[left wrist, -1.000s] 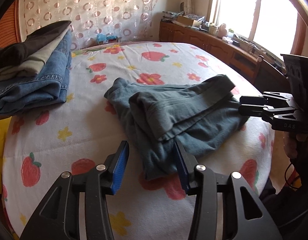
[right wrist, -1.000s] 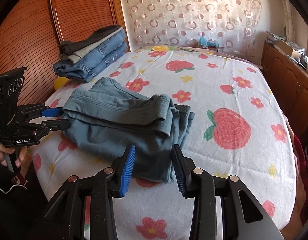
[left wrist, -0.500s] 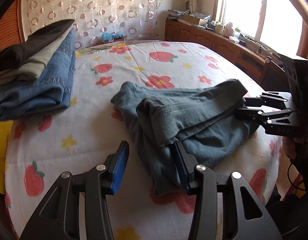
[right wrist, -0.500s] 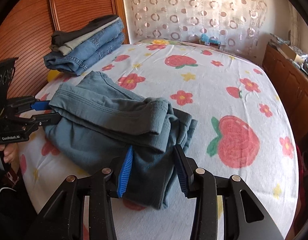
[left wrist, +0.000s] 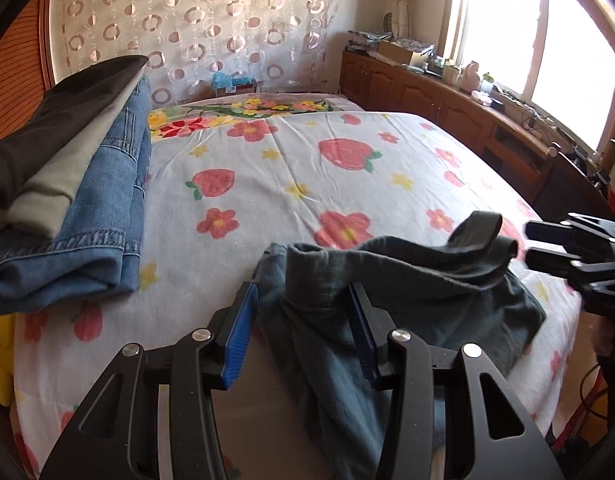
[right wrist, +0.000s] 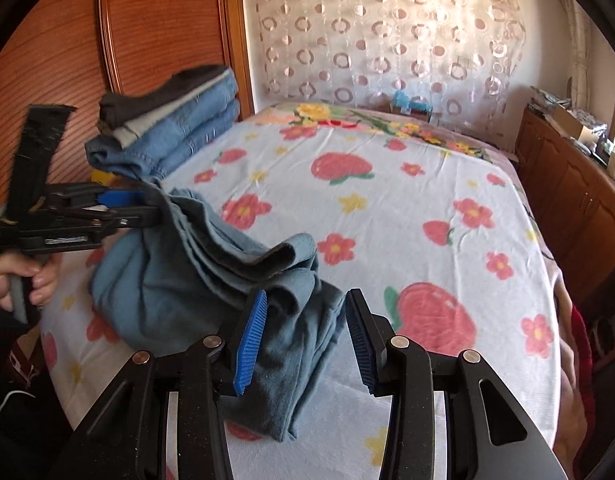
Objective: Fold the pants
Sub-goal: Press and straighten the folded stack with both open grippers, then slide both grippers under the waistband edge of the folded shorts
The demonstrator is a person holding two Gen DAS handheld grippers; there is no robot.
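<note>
Strawberry-and-flower sheets cover the bed (left wrist: 347,184), where a stack of folded clothes (left wrist: 67,208) sits at the far left near the wooden headboard (right wrist: 147,40). Folded grey-blue pants (right wrist: 195,280) hang lifted above the near edge. Each end sits between the fingers of the left gripper (left wrist: 303,320) and right gripper (right wrist: 305,328), whose pads appear to clamp the cloth.

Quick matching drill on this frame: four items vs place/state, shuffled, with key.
Items:
1. teal pants
2. folded stack
3. left gripper
4. bedsheet

States:
A. printed with strawberries and flowers
B. jeans at the bottom, by the wooden headboard
C. bunched, with a gripper at each end
D. at the pants' end nearer the stack

Pairs: 1-C, 2-B, 3-D, 4-A
</note>
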